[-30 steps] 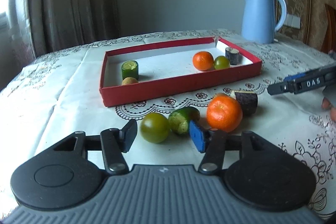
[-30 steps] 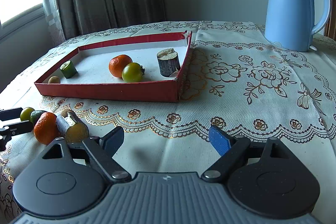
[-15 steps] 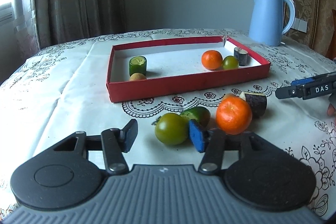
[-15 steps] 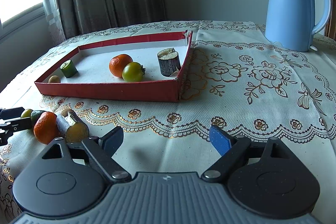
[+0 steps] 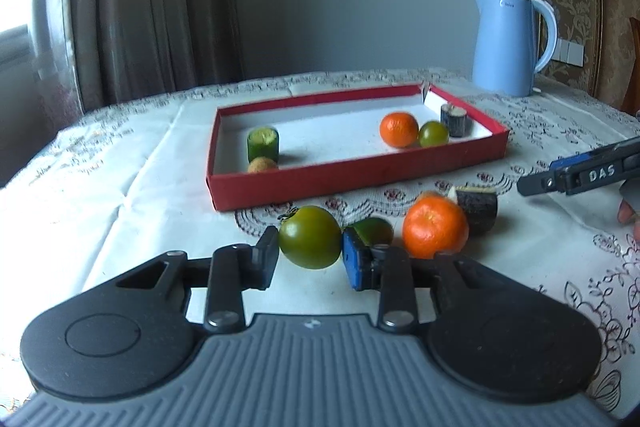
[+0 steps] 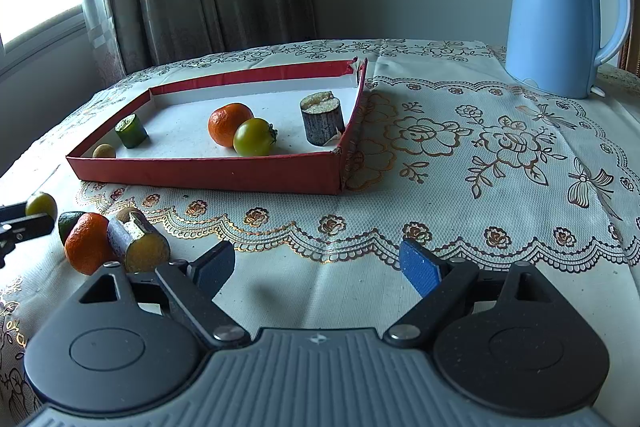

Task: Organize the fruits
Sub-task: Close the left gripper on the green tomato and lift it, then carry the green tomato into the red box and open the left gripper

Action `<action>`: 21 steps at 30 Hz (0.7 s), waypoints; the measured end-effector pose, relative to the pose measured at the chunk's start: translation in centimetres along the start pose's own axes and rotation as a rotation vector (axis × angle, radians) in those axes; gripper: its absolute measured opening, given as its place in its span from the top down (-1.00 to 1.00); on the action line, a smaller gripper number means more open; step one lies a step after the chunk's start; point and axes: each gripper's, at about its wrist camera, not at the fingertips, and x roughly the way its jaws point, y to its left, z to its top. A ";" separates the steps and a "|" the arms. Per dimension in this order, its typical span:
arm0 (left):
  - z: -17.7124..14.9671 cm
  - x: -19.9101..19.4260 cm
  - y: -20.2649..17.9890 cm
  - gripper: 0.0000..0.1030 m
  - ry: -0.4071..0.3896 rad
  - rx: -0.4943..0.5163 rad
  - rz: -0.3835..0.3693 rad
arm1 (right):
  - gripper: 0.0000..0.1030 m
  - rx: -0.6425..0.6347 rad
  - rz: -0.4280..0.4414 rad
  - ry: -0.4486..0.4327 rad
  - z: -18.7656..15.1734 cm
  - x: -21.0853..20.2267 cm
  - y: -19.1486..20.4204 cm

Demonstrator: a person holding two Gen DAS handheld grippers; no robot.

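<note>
daylight glare from the left (fisheye-bent edges), slight blur.

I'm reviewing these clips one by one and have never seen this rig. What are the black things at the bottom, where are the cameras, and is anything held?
No robot: a person carries a hand-held gripper in each hand, each with a fisheye camera looking along its fingers. In the left view, the left hand-held gripper brackets a green tomato on the tablecloth; whether it grips it, I cannot tell. The right hand-held gripper is open, holding nothing. Nearby lie a tangerine and other pieces. The red tray already holds several.
</note>
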 end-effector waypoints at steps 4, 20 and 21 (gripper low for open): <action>1.6 -0.2 -0.7 0.40 -0.027 0.013 0.023 | -0.74 -0.001 0.000 0.000 0.0 0.0 0.0; 8.9 10.9 -1.3 0.40 0.070 0.004 0.152 | -0.83 0.018 0.029 -0.001 0.1 0.0 -0.3; 8.8 11.5 -1.1 0.40 0.089 -0.010 0.153 | -0.84 0.020 0.032 -0.001 0.1 0.0 -0.3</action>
